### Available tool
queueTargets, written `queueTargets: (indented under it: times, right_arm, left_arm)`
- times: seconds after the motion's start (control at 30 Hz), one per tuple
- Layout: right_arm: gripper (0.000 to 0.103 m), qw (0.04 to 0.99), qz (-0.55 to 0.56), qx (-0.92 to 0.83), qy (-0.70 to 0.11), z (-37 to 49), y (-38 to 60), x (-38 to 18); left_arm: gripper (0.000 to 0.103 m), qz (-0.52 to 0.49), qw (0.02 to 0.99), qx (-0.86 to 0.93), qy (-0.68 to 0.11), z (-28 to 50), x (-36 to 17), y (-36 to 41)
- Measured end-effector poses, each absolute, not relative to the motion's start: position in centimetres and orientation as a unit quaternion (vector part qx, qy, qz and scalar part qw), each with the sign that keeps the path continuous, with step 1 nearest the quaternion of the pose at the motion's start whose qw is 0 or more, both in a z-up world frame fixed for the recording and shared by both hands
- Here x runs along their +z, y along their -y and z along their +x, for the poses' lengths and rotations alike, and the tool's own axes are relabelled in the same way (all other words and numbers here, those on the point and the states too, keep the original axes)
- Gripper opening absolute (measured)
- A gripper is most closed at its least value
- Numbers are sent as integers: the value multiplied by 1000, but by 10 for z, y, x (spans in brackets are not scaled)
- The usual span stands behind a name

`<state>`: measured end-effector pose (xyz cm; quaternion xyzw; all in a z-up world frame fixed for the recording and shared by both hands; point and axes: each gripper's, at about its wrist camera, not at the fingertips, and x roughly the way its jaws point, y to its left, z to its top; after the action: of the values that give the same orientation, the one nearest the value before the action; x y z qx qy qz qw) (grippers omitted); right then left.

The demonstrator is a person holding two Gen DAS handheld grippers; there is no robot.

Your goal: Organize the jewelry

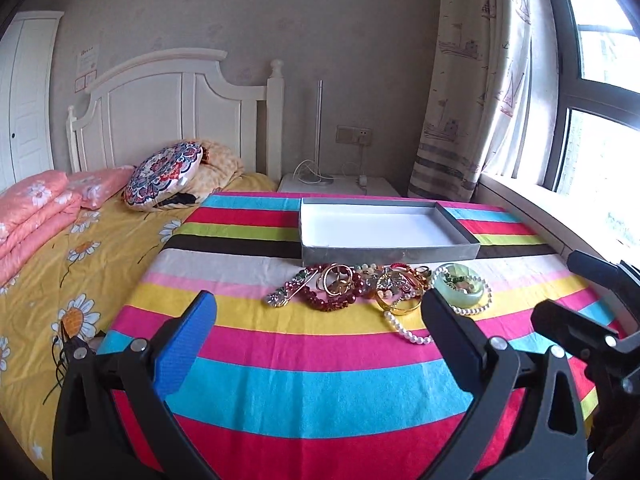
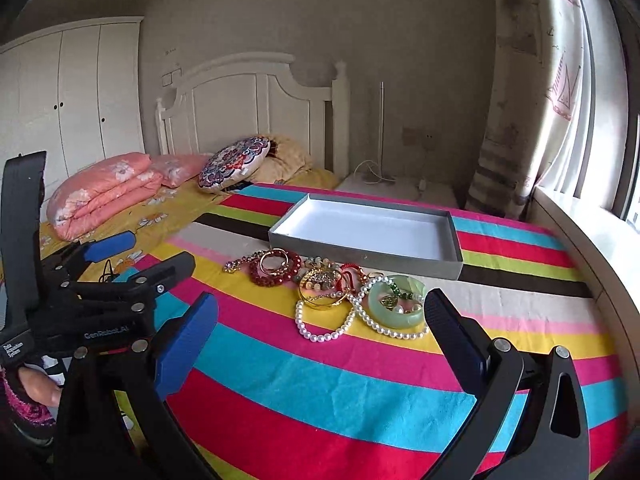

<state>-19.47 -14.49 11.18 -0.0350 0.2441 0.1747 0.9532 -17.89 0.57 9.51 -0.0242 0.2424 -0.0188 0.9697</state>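
Glass-hard and slippery, the jade bangle (image 2: 396,308) lies in the jewelry heap (image 2: 320,284) just before the empty box (image 2: 360,246); grip across its rim. Pearl strand (image 2: 320,330) is limp; lift mid-loop. Left gripper (image 1: 320,320) and right gripper (image 2: 320,324) both gape wide, empty.

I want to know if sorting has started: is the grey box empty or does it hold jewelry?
Empty: the grey box shows only its bare white floor, while the jewelry pile lies on the striped cloth in front.

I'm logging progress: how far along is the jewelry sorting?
Nothing looks done: the grey box holds nothing. Nothing is in hand; the left tool and right tool are both open. Left: the whole jewelry pile on the striped cloth.
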Motion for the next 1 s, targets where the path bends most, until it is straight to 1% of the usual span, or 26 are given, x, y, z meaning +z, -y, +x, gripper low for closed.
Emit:
queueTargets:
  times: [1.0]
  right_arm:
    - [99,959,3,171,-228,-196,159,106]
  left_arm:
    - [101,-17,971,-28,-235,-184,92,0]
